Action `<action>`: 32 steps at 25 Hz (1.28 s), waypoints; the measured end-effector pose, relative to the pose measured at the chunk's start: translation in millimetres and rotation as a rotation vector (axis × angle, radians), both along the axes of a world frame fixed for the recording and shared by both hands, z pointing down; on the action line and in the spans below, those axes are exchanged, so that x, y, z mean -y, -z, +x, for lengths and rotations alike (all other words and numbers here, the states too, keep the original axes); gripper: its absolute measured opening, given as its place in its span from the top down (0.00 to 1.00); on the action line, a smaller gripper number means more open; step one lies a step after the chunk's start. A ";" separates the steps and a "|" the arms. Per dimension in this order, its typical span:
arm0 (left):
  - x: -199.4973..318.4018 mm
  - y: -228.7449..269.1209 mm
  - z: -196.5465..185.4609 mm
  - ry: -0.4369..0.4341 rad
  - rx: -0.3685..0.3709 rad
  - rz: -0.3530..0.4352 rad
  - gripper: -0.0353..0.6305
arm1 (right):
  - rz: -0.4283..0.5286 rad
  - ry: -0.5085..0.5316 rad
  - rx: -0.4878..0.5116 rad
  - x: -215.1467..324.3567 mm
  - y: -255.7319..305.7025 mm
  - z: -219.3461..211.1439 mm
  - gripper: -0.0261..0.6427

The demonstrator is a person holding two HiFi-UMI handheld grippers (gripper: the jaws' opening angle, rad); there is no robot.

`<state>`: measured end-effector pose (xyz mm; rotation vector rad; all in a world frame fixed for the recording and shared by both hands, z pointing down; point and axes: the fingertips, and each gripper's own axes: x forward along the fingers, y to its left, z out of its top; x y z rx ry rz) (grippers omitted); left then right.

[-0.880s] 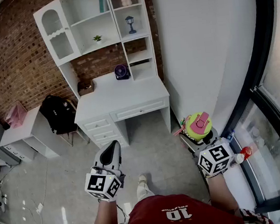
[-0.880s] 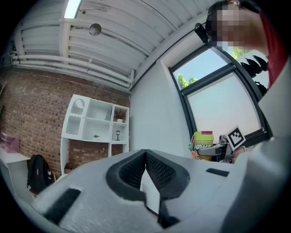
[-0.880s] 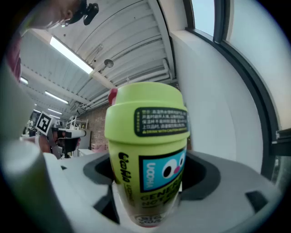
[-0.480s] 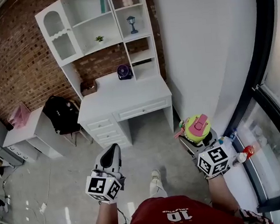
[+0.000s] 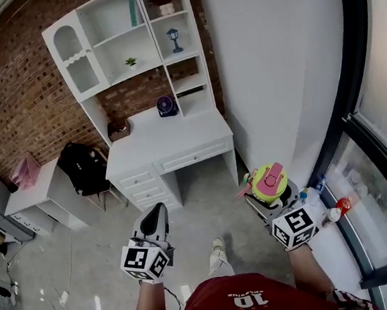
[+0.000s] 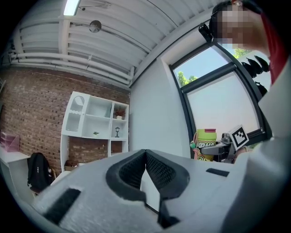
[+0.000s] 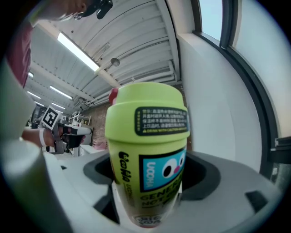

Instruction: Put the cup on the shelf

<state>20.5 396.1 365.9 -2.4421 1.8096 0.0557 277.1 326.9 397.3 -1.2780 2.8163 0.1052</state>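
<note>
The cup is lime green with a pink lid and a cartoon face on its label. It stands upright between the jaws of my right gripper, which is shut on its lower body. My left gripper is held level beside it at the left, its jaws meeting at the tips with nothing between them. The white shelf unit rises over a white desk against the brick wall, well ahead of both grippers. In the left gripper view the cup shows at the right.
A purple fan sits on the desk; a small lantern and a plant occupy shelf compartments. A black backpack rests on a chair left of the desk. A white wall and a window with bottles close the right side.
The person has taken a step, with one foot now further forward on the floor. Both grippers keep the same pose, and the cup stays in the right one.
</note>
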 end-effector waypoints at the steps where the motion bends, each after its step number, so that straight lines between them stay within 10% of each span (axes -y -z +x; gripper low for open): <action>1: 1.3 0.8 1.8 -0.007 0.004 0.001 0.96 | 0.001 0.000 0.001 -1.2 0.5 0.4 0.36; 32: 138.8 -45.6 -70.6 0.000 -0.062 -0.051 0.96 | 0.005 -0.018 0.019 129.9 -3.1 -55.0 0.36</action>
